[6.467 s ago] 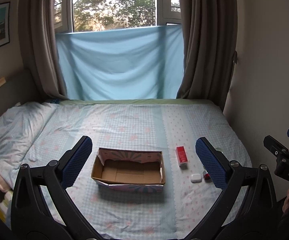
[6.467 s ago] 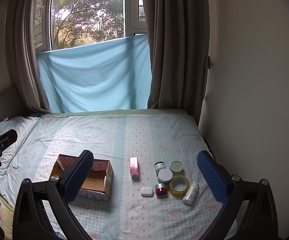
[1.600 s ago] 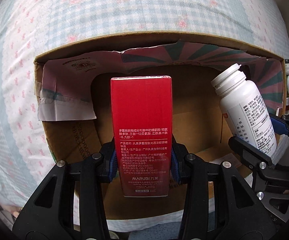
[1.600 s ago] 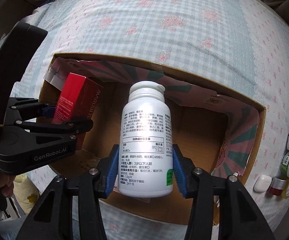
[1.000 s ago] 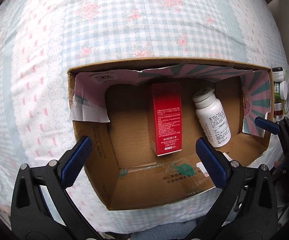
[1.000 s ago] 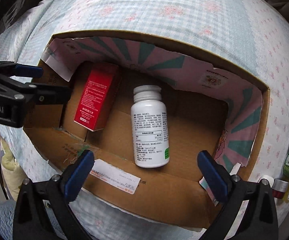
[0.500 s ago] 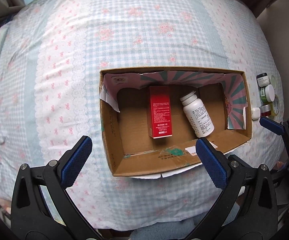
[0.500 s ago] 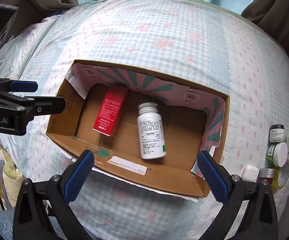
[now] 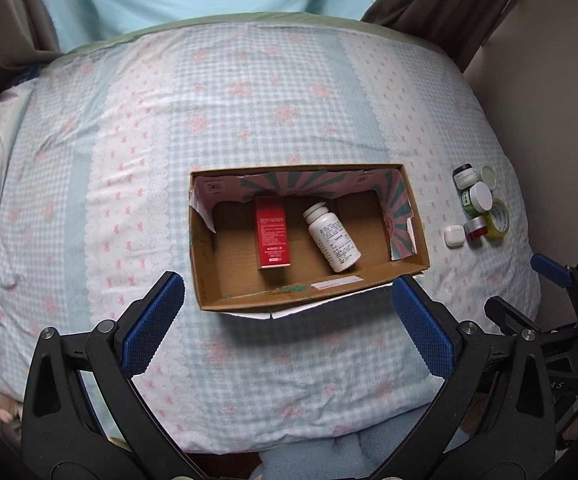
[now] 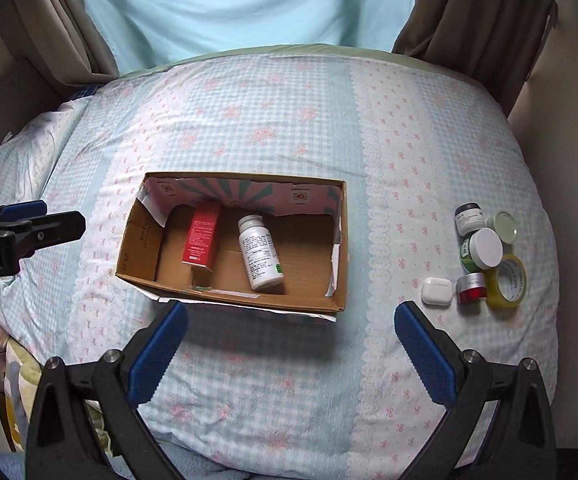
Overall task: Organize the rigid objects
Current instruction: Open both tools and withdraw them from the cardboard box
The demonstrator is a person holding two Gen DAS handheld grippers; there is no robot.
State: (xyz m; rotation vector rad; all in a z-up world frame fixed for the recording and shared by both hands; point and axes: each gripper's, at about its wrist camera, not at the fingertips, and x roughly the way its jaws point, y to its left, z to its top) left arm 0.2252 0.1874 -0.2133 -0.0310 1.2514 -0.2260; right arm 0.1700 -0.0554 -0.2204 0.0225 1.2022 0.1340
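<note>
An open cardboard box (image 9: 217, 276) (image 10: 137, 248) sits on the bed. Inside lie a red carton (image 9: 272, 236) (image 10: 202, 238) and a white pill bottle (image 9: 332, 239) (image 10: 260, 258). To its right stand a white earbud case (image 9: 453, 236) (image 10: 437, 291), a red jar (image 9: 476, 229) (image 10: 471, 288), a yellow tape roll (image 9: 499, 220) (image 10: 509, 280), a white-lidded green jar (image 10: 483, 250), a dark jar (image 10: 467, 217) and a pale green lid (image 10: 503, 226). My left gripper (image 9: 287, 322) is open and empty, high above the box's near side. My right gripper (image 10: 289, 338) is open and empty, above the bed right of it.
The bed carries a checked blue sheet (image 9: 249, 100) with pink flowers. A light blue cloth (image 10: 249, 4) and brown curtains (image 10: 473, 20) hang behind it. A wall (image 9: 549, 100) runs along the right. A pillow (image 10: 29, 152) lies at the left.
Both grippers let go of the red carton and the bottle inside the box, opened, and have pulled back and up. The box now looks smaller and the jars at the right show.
</note>
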